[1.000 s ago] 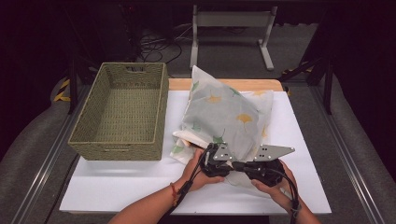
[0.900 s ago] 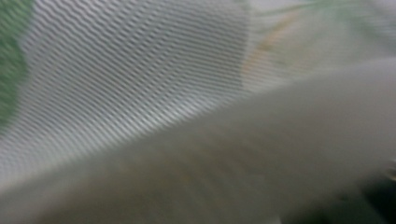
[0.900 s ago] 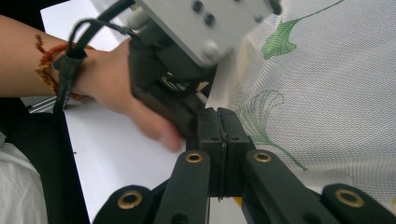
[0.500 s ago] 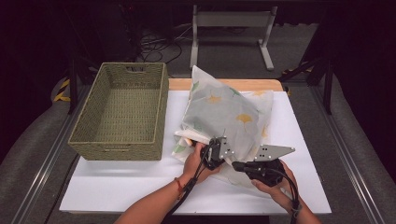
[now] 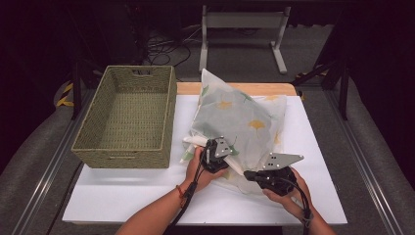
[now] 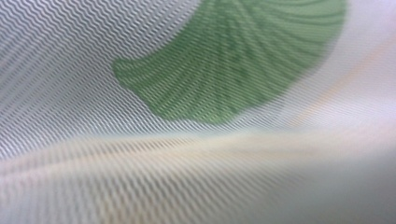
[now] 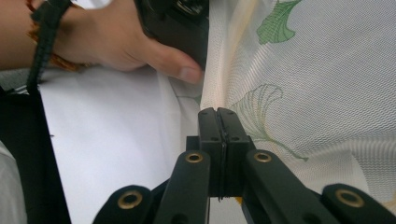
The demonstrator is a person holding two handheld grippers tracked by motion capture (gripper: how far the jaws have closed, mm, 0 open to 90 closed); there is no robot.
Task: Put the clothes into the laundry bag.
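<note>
Pillow going into its mesh cover on the bench

High view: the pillow (image 5: pixel 240 117) lies just beyond both tongs; the left tongs (image 5: pixel 215 155), which have just been opening, are buried at its near edge, gap hidden. Left gripper view: mesh cover (image 6: pixel 196 70) against the lens. Right gripper view: the right tongs (image 7: pixel 218 122) are pinched together on the cover's hem. Soft, light, slippery-looking; take it by the hem.

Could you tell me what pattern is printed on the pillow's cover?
Green and yellow ginkgo-like leaves on a white pillow cover, clearest in the right gripper view.
</note>
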